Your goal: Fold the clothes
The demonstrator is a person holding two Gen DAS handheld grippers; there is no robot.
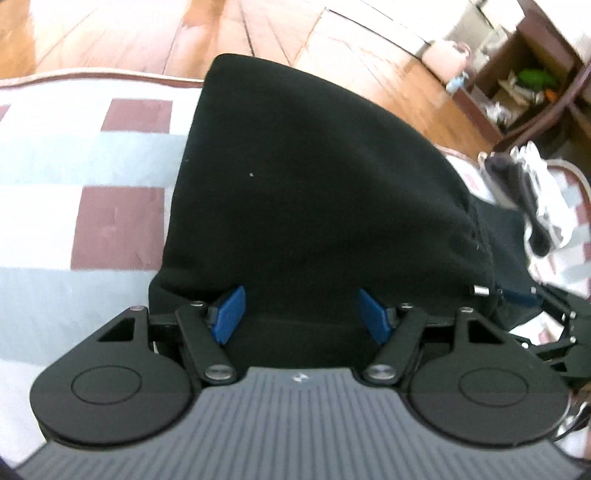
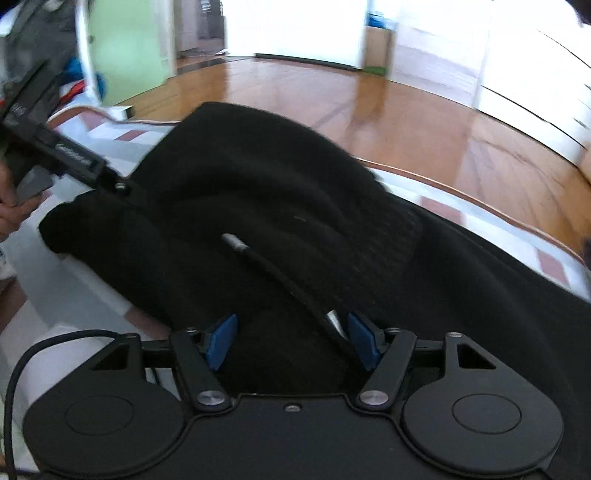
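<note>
A black hooded garment [image 1: 314,166] lies bunched on a checked bed cover [image 1: 92,166]. My left gripper [image 1: 301,317] hovers at the garment's near edge. Its blue pads [image 1: 231,314] stand wide apart, with cloth under them and no grip. In the right wrist view the same garment [image 2: 258,184] shows folds and a black drawstring [image 2: 273,269] with a metal tip [image 2: 234,240]. My right gripper [image 2: 291,339] is open over the cloth, and the drawstring runs close beside its right pad [image 2: 364,339]. The left tool's body [image 2: 74,157] rests against the garment's far left edge.
The bed cover [image 2: 480,221] has white, pale blue and maroon squares and ends at a piped edge. Beyond it lies wooden floor [image 1: 147,33]. A dark shelf unit [image 1: 535,74] with clutter stands at the upper right. A person's hand [image 2: 7,206] holds the left tool.
</note>
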